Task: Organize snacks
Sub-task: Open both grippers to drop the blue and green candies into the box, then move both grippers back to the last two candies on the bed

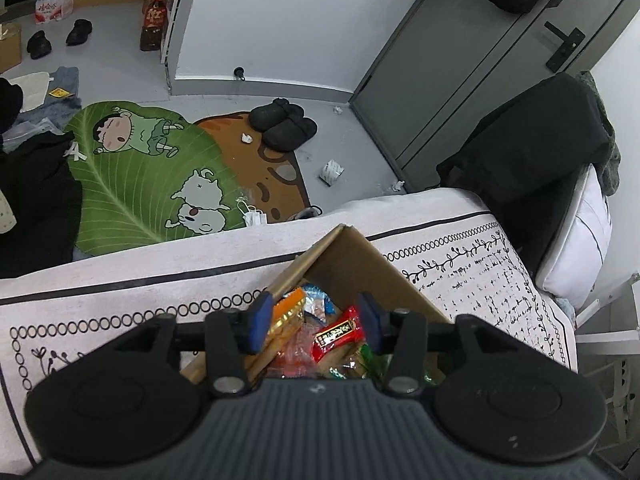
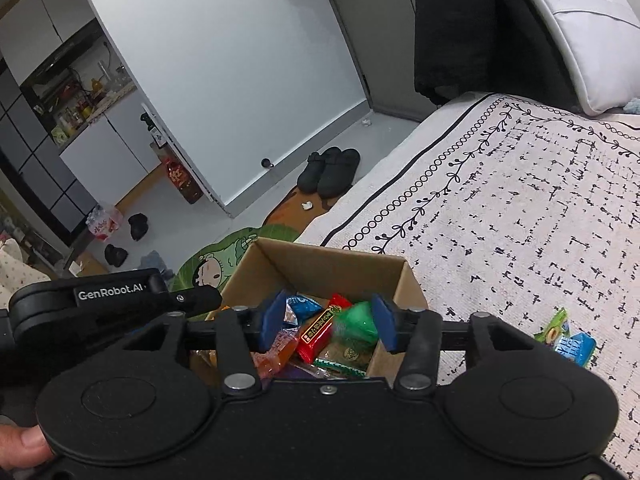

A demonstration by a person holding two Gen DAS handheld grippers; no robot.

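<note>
A cardboard box point(image 1: 352, 258) point(image 2: 332, 266) stands on the white patterned tablecloth near its edge. It holds several wrapped snacks, among them a red packet point(image 1: 338, 332) point(image 2: 316, 332), a blue one point(image 2: 302, 308) and a green one point(image 2: 356, 322). My left gripper point(image 1: 316, 322) is open and empty, hovering just above the box's contents. My right gripper point(image 2: 326, 326) is open and empty over the same box. Two loose snacks, green point(image 2: 554, 326) and blue point(image 2: 574, 348), lie on the cloth right of the box. The left gripper's body also shows in the right wrist view point(image 2: 112, 296).
The tablecloth point(image 2: 520, 208) stretches right and back. A chair draped with black clothing point(image 1: 532, 152) stands past the table's right end. Below the table edge are a green cartoon rug point(image 1: 148, 176), black slippers point(image 1: 284, 124) and scattered items on the floor.
</note>
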